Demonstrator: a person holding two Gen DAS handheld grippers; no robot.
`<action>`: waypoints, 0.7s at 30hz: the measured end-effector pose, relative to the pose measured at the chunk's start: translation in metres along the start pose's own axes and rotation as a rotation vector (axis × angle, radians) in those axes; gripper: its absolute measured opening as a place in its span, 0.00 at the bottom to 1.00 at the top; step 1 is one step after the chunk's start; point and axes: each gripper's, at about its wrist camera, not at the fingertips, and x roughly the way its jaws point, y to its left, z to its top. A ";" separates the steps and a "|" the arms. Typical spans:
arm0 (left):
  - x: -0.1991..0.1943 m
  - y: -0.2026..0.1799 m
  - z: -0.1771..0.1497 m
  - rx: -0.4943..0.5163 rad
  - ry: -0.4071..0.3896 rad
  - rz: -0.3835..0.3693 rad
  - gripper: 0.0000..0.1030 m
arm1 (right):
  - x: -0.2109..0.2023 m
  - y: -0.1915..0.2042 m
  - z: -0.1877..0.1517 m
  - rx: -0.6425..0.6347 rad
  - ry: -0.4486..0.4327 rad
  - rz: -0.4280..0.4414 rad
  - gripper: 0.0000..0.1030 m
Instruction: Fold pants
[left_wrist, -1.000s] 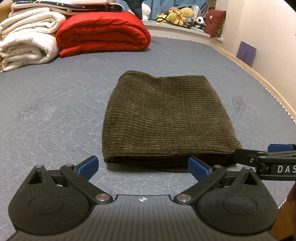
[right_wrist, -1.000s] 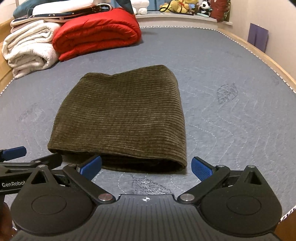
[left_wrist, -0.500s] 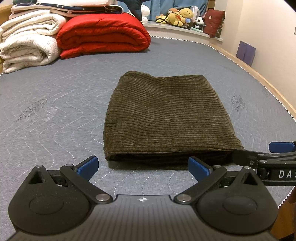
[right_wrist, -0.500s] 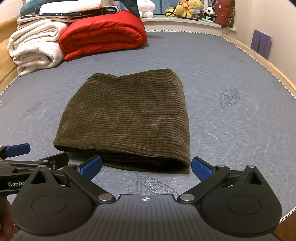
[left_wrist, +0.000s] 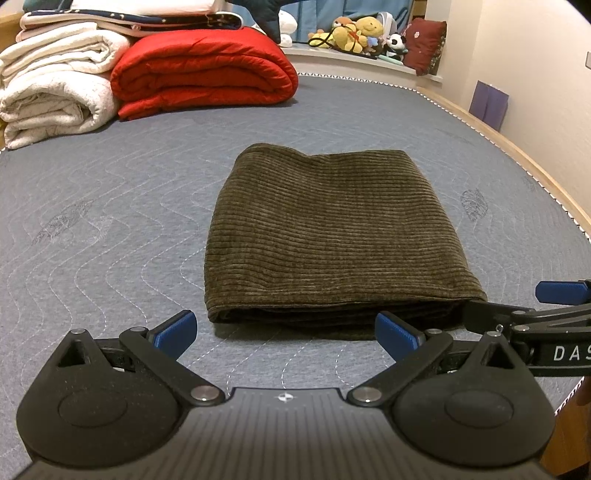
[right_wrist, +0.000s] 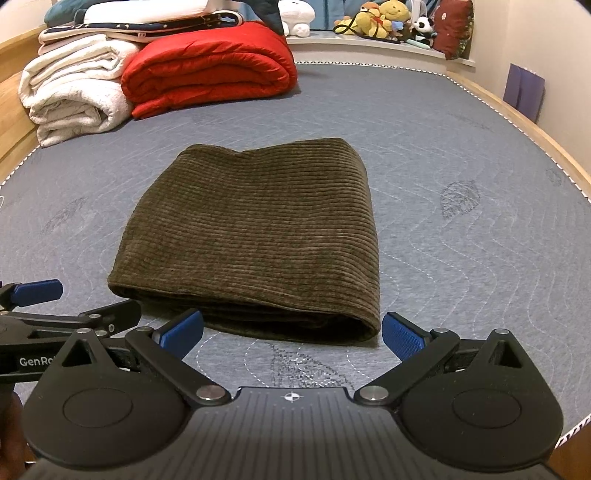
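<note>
**Pants folded; both grippers hang back at the near edge**

Near the bed's (left_wrist: 110, 206) front edge, the olive corduroy pants (left_wrist: 332, 236) lie as a compact stack. Left gripper (left_wrist: 286, 330) and right gripper (right_wrist: 291, 330) hover spread, empty. Any finishing touch should likely press gently, without dragging layers.

The olive corduroy pants (right_wrist: 255, 236) were seen folded into a flat rectangle on the grey quilted mattress (right_wrist: 461, 206). The right gripper (right_wrist: 291, 332) was held near their near edge, its blue-padded fingers (right_wrist: 402, 334) spread wide and touching nothing. The left gripper (right_wrist: 85, 306) was seen at the left. A red duvet (right_wrist: 210, 70) and white blankets (right_wrist: 74, 92) were stacked at the far left.
</note>
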 end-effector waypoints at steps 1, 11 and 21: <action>0.000 0.000 0.000 0.000 0.000 -0.002 1.00 | 0.000 0.001 0.000 0.000 0.000 -0.001 0.99; -0.001 0.001 0.000 0.005 -0.004 -0.002 1.00 | 0.001 0.001 -0.001 -0.002 0.001 -0.003 0.99; -0.001 0.000 0.000 0.011 0.000 -0.003 1.00 | 0.001 0.001 -0.001 -0.003 0.000 -0.004 0.99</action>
